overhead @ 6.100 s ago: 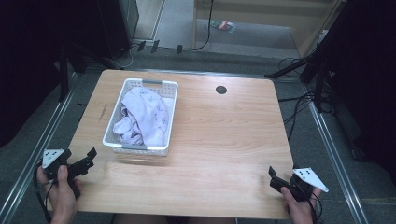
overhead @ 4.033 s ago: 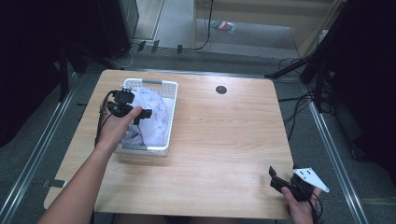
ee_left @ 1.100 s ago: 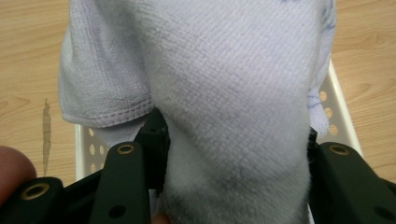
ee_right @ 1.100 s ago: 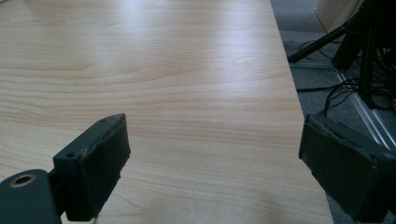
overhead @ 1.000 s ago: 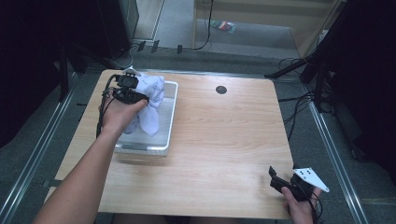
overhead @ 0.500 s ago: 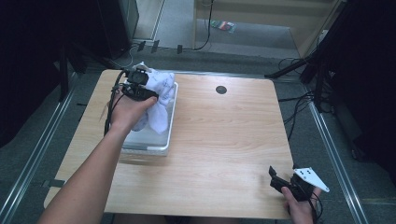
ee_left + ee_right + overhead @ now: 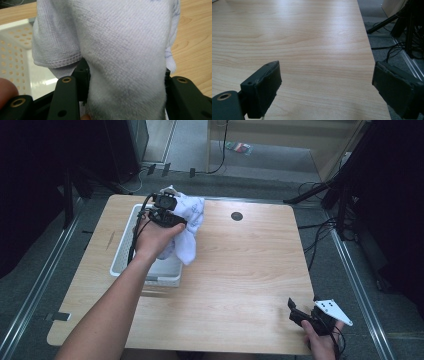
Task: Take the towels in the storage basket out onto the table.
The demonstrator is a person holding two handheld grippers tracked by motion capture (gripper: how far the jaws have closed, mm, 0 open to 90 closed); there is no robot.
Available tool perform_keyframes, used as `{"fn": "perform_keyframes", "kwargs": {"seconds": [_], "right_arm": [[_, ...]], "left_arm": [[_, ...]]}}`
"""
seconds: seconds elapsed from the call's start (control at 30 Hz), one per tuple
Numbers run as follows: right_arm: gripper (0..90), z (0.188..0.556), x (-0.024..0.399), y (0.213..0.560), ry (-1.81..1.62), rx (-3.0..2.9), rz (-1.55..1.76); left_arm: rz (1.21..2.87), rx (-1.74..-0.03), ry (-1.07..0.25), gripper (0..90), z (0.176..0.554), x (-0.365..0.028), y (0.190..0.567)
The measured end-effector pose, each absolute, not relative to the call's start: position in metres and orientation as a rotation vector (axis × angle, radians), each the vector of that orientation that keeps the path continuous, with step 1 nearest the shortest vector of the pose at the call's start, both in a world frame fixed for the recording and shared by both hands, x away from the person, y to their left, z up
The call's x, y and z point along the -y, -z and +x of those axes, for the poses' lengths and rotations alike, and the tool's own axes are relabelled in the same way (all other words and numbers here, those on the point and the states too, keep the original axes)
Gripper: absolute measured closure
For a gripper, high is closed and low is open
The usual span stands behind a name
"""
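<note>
In the upper left of the high view, the left gripper [image 7: 172, 217] has its jaws clamped on a white towel [image 7: 189, 227], which hangs lifted above the right edge of the white basket [image 7: 122, 257] and over the wooden surface [image 7: 240, 270]. In the left gripper view the towel [image 7: 125, 50] bulges thickly between the two black jaws. At the lower right of the high view, the right gripper [image 7: 300, 312] rests near the surface's edge, jaws spread wide and holding nothing.

Pale lilac-white terry cloth [image 7: 125, 50] between black jaws; white perforated plastic basket [image 7: 125, 252] left of them; light wood-grain table [image 7: 312, 37].
</note>
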State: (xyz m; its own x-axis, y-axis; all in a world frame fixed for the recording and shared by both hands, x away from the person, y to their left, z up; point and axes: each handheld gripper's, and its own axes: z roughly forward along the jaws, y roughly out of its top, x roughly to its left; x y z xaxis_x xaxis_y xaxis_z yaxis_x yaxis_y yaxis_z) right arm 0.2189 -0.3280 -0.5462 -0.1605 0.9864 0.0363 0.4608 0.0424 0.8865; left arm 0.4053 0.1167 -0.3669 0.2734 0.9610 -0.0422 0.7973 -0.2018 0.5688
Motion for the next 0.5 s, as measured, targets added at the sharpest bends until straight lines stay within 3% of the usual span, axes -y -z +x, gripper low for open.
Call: {"fn": "perform_keyframes", "kwargs": {"seconds": [0.5], "right_arm": [[8.7, 0.219, 0.329, 0.546, -1.069, -1.693, 1.470]], "left_arm": [[2.094, -1.536, -0.399, 48.5, 0.410, -0.074, 0.381]]}}
